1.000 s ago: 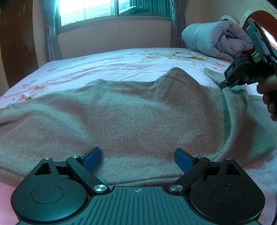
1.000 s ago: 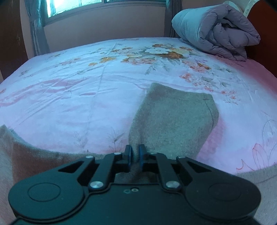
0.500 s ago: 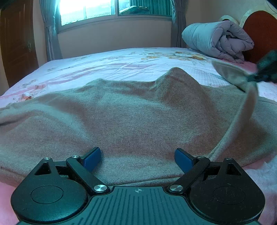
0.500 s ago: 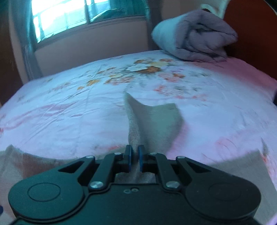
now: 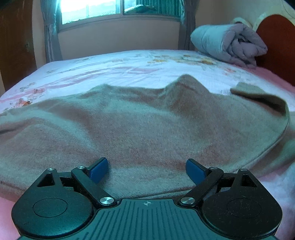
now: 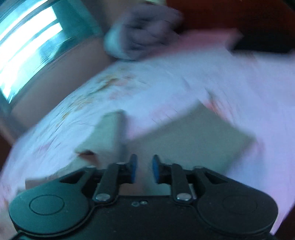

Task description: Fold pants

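Grey-brown pants [image 5: 140, 125] lie spread across the bed in the left wrist view, with one corner flap [image 5: 258, 96] folded up and curling at the right. My left gripper [image 5: 146, 169] hovers over their near edge, open wide, blue pads apart with only cloth below. The right wrist view is blurred and tilted. There the pants [image 6: 193, 136] show as a flat panel and a raised fold [image 6: 105, 133] ahead of my right gripper [image 6: 143, 169]. Its jaws are opening, a narrow gap shows between the blue pads, and no cloth is pinched in it.
A rolled grey quilt [image 5: 226, 46] sits at the head of the bed by a dark red headboard [image 5: 276, 42]. The floral sheet [image 5: 114, 68] stretches toward a window [image 5: 118, 9] with curtains. A wooden door [image 5: 14, 44] stands at the left.
My right gripper let go of the pants corner, swung away to the right out of the left view and rolled. The released flap dropped onto the pants. The left gripper stayed still.
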A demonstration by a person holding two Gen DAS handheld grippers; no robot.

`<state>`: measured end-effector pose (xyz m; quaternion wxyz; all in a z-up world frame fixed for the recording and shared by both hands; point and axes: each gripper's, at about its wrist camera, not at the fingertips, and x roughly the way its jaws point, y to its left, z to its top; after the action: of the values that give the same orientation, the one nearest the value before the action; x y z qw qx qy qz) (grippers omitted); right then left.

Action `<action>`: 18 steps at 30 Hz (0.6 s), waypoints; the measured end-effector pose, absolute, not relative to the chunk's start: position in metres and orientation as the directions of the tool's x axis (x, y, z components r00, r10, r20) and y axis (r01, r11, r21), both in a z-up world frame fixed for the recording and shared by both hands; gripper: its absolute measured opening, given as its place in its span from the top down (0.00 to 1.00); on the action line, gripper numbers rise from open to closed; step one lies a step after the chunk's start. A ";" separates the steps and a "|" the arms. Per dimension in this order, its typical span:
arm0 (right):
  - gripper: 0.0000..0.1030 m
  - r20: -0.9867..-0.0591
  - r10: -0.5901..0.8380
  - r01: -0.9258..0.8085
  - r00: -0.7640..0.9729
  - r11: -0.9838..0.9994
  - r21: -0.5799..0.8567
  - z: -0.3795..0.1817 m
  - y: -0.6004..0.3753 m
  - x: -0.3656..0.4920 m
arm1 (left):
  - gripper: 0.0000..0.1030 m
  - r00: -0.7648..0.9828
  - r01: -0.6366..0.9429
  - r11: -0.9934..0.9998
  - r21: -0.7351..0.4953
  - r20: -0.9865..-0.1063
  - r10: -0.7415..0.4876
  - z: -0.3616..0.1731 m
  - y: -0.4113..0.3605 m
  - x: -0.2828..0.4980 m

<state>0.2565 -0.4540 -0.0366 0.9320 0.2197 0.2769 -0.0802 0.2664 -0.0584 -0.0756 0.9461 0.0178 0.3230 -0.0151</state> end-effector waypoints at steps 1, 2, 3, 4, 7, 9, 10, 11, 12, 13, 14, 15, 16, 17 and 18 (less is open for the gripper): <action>0.82 -0.550 -0.008 0.214 0.835 0.925 0.313 -0.029 -0.443 0.264 | 0.14 0.794 0.040 0.999 0.032 -0.608 -0.012 -0.074 -0.058 0.265; 0.82 -0.538 0.007 0.156 0.843 0.954 0.256 -0.021 -0.431 0.271 | 0.17 0.798 0.026 0.999 0.033 -0.602 0.000 -0.071 -0.056 0.264; 0.82 -0.528 0.013 0.098 0.849 0.979 0.180 -0.015 -0.416 0.279 | 0.18 0.801 -0.003 1.000 0.026 -0.599 0.018 -0.067 -0.049 0.263; 0.82 -0.527 0.005 0.055 0.850 0.994 0.099 -0.011 -0.403 0.288 | 0.18 0.804 -0.031 0.999 0.024 -0.594 0.040 -0.064 -0.041 0.263; 0.84 -0.538 0.005 -0.045 0.843 0.997 -0.062 -0.009 -0.373 0.317 | 0.18 0.798 -0.126 0.990 0.063 -0.586 0.139 -0.060 -0.008 0.269; 0.84 -0.558 0.007 -0.105 0.830 0.984 -0.145 -0.015 -0.354 0.340 | 0.18 0.772 -0.205 0.977 0.058 -0.603 0.198 -0.062 0.022 0.277; 0.82 -0.570 -0.005 -0.125 0.822 0.974 -0.190 -0.018 -0.345 0.351 | 0.18 0.766 -0.229 0.972 0.051 -0.607 0.212 -0.062 0.035 0.280; 0.80 -0.592 -0.009 -0.157 0.806 0.961 -0.229 -0.023 -0.335 0.361 | 0.18 0.756 -0.233 0.971 0.059 -0.616 0.219 -0.063 0.042 0.283; 0.79 -0.610 -0.013 -0.181 0.792 0.950 -0.256 -0.030 -0.330 0.365 | 0.18 0.748 -0.213 0.975 0.065 -0.631 0.205 -0.066 0.045 0.287; 0.77 -0.621 -0.024 -0.196 0.783 0.939 -0.284 -0.035 -0.324 0.373 | 0.18 0.744 -0.206 0.976 0.076 -0.636 0.206 -0.069 0.043 0.290; 0.73 -0.638 -0.047 -0.209 0.769 0.924 -0.320 -0.041 -0.318 0.381 | 0.17 0.741 -0.204 0.975 0.091 -0.636 0.214 -0.071 0.040 0.292; 0.73 -0.657 -0.083 -0.218 0.750 0.906 -0.363 -0.048 -0.312 0.387 | 0.17 0.741 -0.205 0.974 0.102 -0.633 0.222 -0.073 0.038 0.293; 0.76 -0.664 -0.113 -0.219 0.739 0.892 -0.396 -0.053 -0.309 0.393 | 0.17 0.743 -0.209 0.973 0.099 -0.631 0.224 -0.075 0.039 0.293; 0.81 -0.662 -0.118 -0.220 0.740 0.888 -0.404 -0.055 -0.309 0.395 | 0.17 0.745 -0.215 0.972 0.095 -0.628 0.226 -0.076 0.039 0.293; 0.97 -0.664 -0.116 -0.209 0.739 0.897 -0.389 -0.055 -0.313 0.396 | 0.17 0.746 -0.217 0.971 0.097 -0.625 0.229 -0.077 0.038 0.292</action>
<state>0.3959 -0.3131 -0.0554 0.9047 -0.2254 0.3606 0.0258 0.2924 0.0380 -0.0772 0.9344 0.0091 0.3355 0.1192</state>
